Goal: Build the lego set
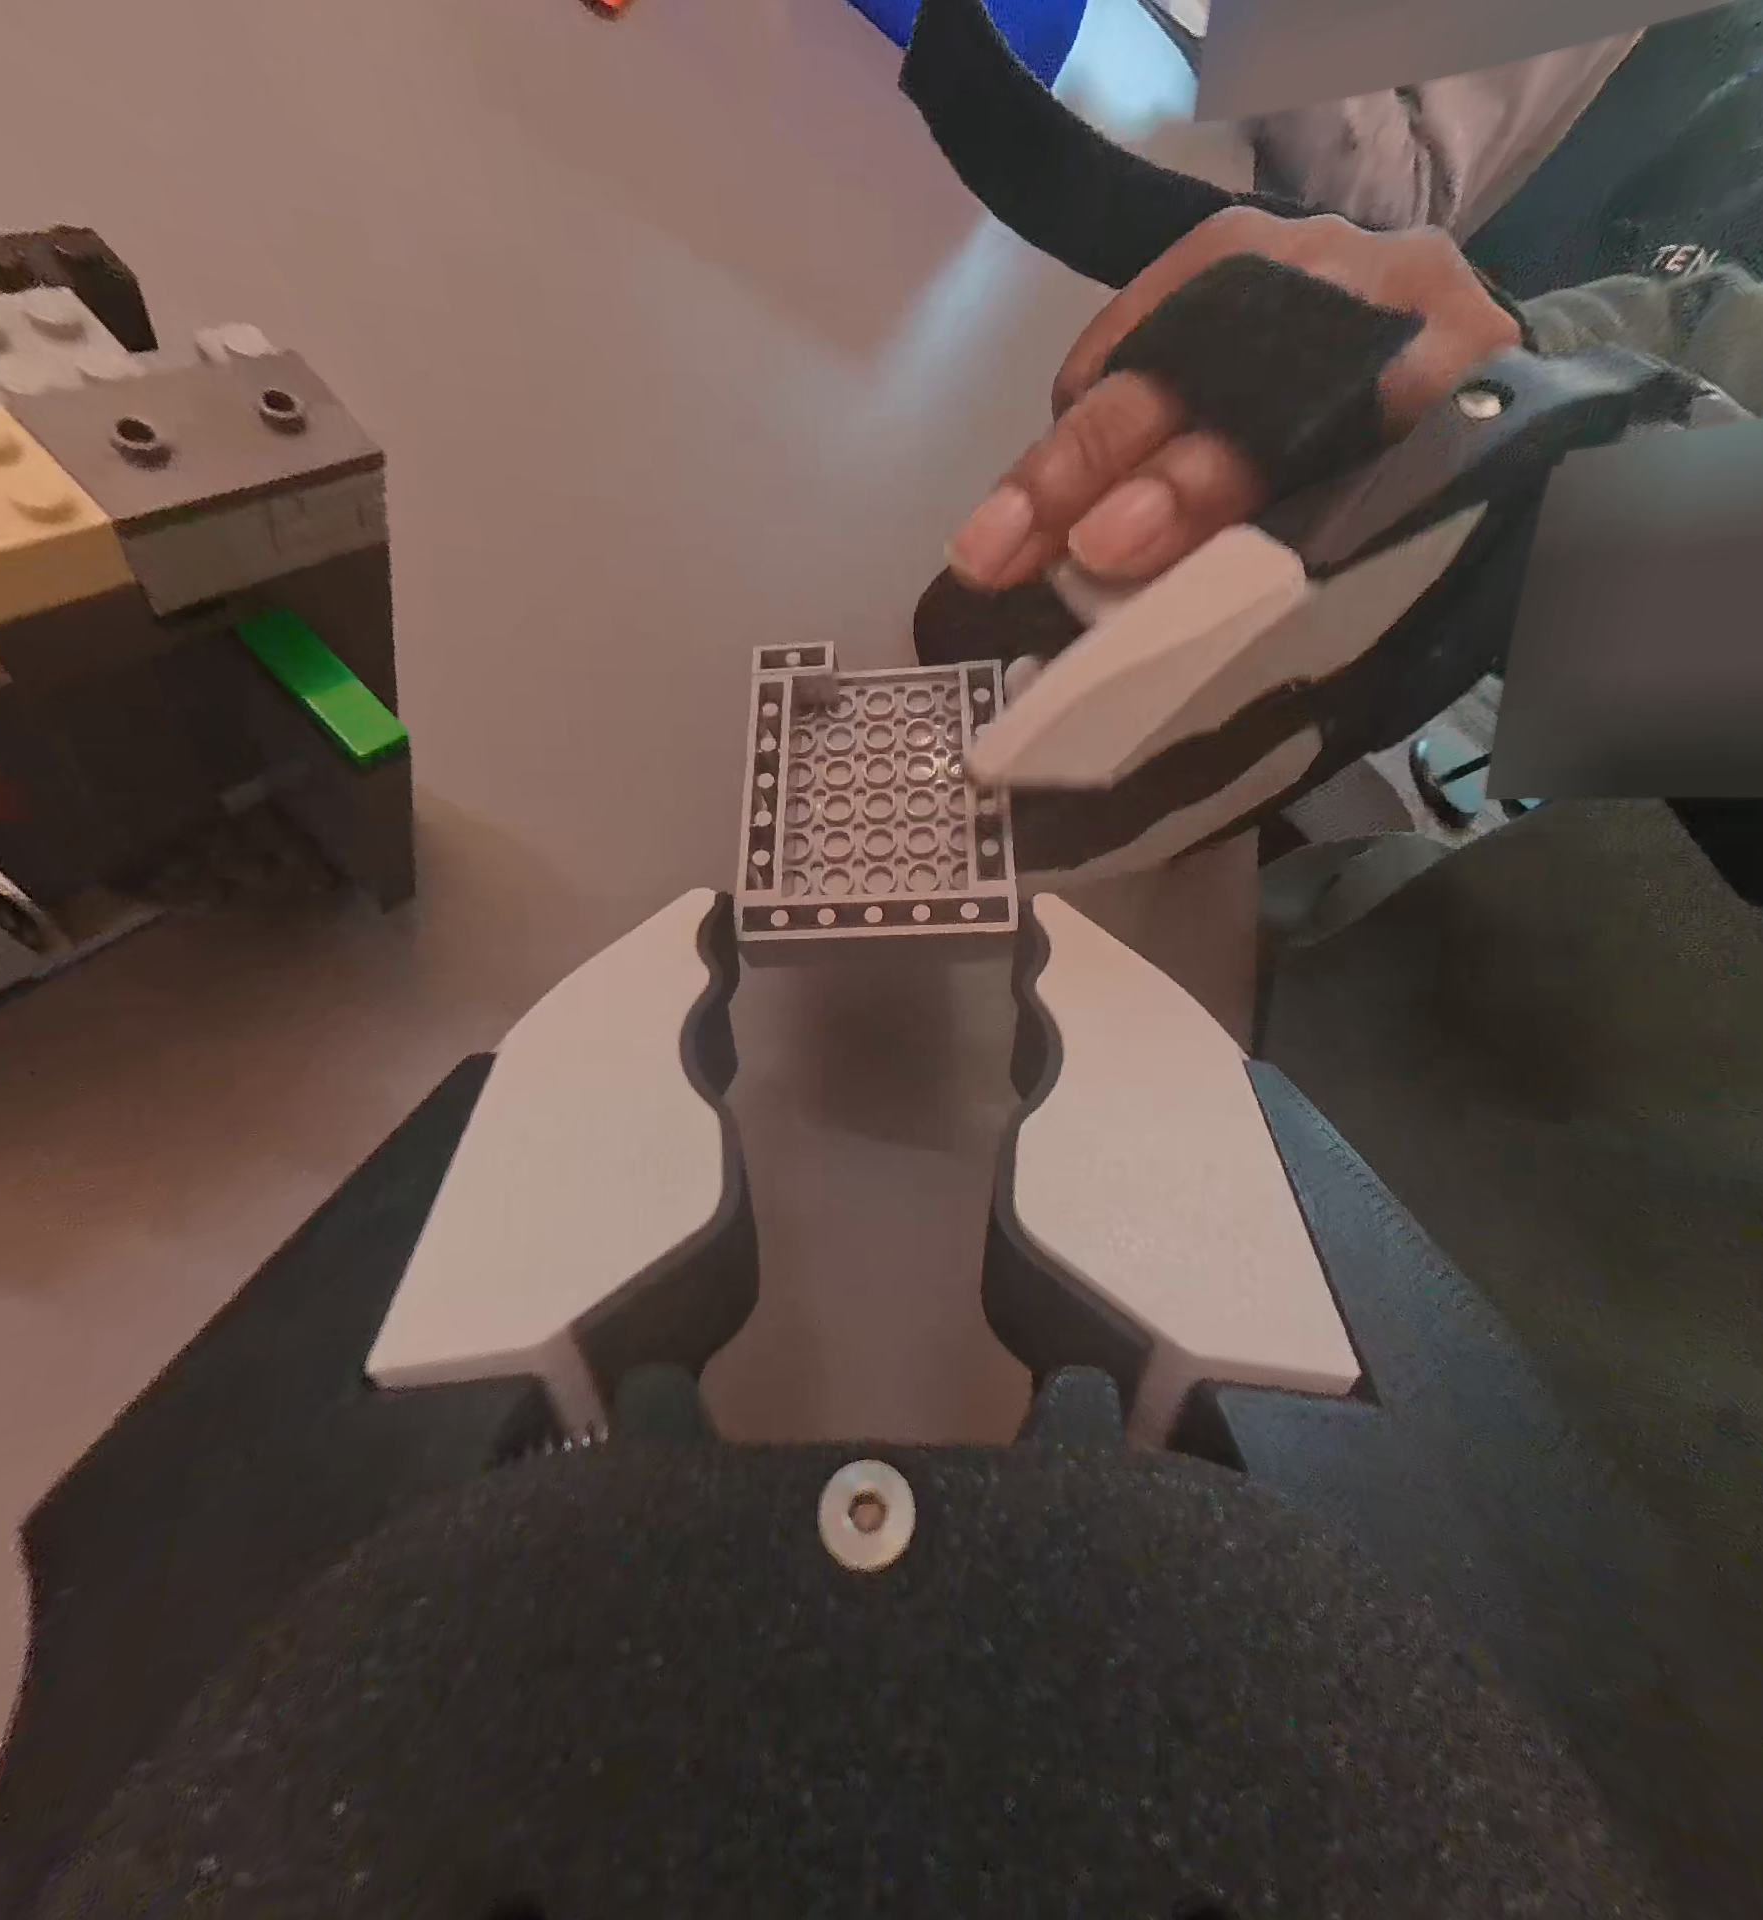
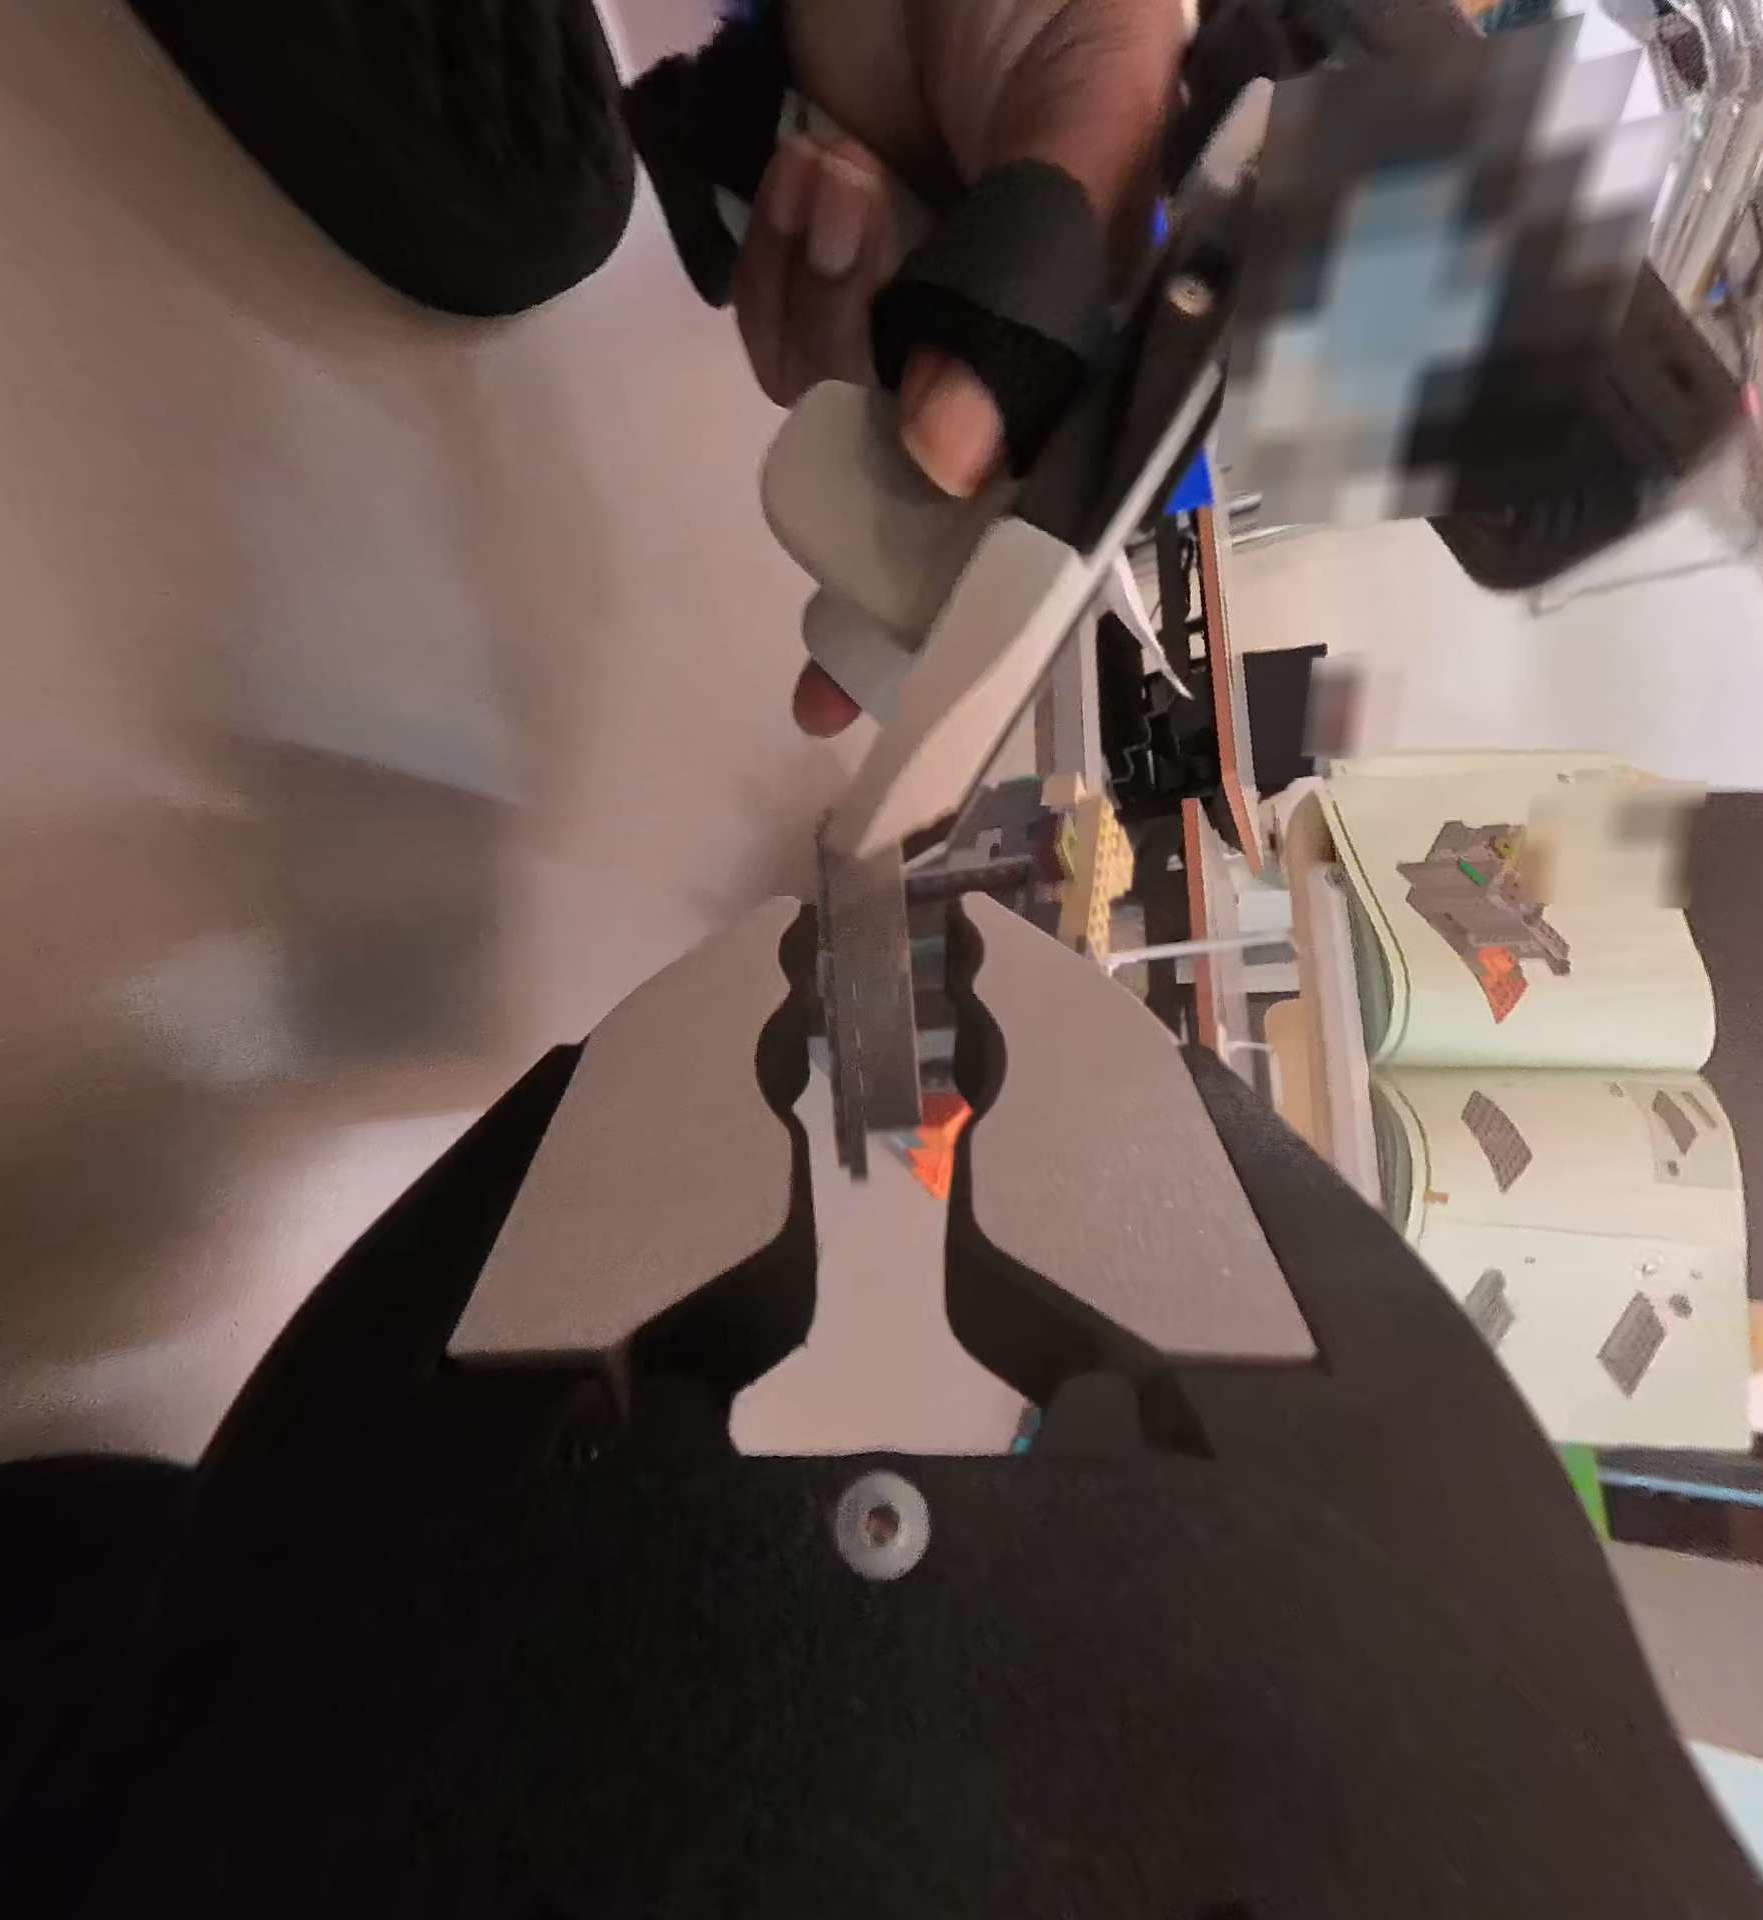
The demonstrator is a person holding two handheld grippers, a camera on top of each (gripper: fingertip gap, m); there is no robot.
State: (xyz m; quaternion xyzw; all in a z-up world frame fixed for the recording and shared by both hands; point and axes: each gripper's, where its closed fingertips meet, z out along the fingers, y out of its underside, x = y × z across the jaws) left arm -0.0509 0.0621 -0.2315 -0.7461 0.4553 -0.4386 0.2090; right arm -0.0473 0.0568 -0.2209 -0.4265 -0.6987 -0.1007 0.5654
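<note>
A grey studded plate with a frame of holed beams (image 1: 877, 790) is off the table, its underside toward the left wrist camera. My left gripper (image 1: 877, 925) is shut on its near edge, one pad on each side. My right gripper (image 1: 1022, 800) comes in from the right with one finger above and one below the plate's right edge. In the right wrist view the plate (image 2: 872, 1018) stands edge-on between my right gripper's (image 2: 882, 987) fingers, with a gap to the right pad, so that gripper is open. A left gripper finger (image 2: 960, 727) meets the plate's far end.
A large grey and tan brick build (image 1: 181, 582) with a green piece (image 1: 326, 686) stands at the left on the pale table (image 1: 544, 312). An open instruction booklet (image 2: 1542, 1039) lies to the right. An orange brick (image 2: 934, 1153) shows behind the plate. A person's hand (image 1: 1220, 416) holds the right gripper. Left and right tips are no more than a few centimetres apart.
</note>
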